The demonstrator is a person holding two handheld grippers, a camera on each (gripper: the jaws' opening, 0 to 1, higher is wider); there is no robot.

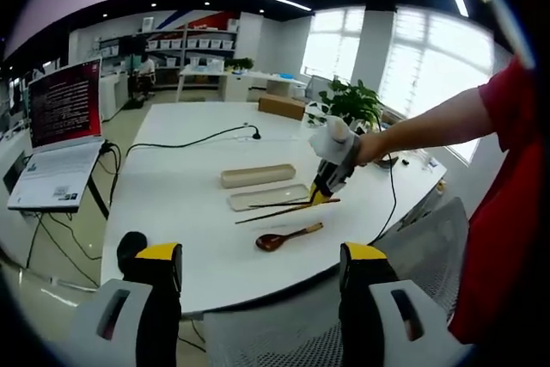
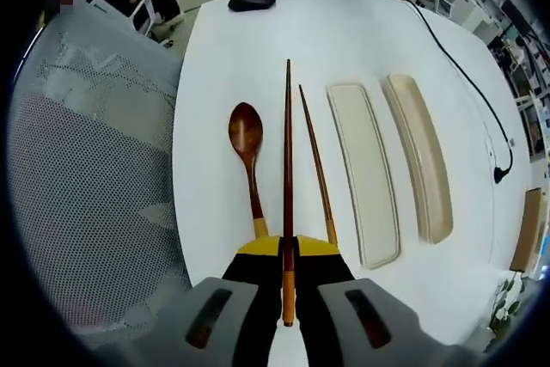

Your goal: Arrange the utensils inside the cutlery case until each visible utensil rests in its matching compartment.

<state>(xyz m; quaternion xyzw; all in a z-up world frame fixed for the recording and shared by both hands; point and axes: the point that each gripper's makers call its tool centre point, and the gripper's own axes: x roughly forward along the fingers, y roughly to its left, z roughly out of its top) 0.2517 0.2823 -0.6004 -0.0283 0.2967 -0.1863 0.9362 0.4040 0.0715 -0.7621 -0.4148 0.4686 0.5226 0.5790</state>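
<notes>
While the right gripper [image 2: 287, 277] clamps its fingers on one chopstick [image 2: 287, 178] between the spoon [image 2: 247, 139] and the cutlery case [image 2: 364, 169], level it before lowering; the left gripper [image 1: 258, 285] hangs unclenched over the worktop [image 1: 189, 204].

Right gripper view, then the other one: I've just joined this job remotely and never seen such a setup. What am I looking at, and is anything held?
No robot here: a person holds a hand tool with two jaws in each hand, and a camera rides on each tool. The right gripper view looks down along its jaws, which are shut on one chopstick. On the white table lie a second chopstick, a wooden spoon, a flat lid and the deeper case. The left gripper view looks across the table from farther back; its jaws are open and empty, and it sees the right gripper at work.
</notes>
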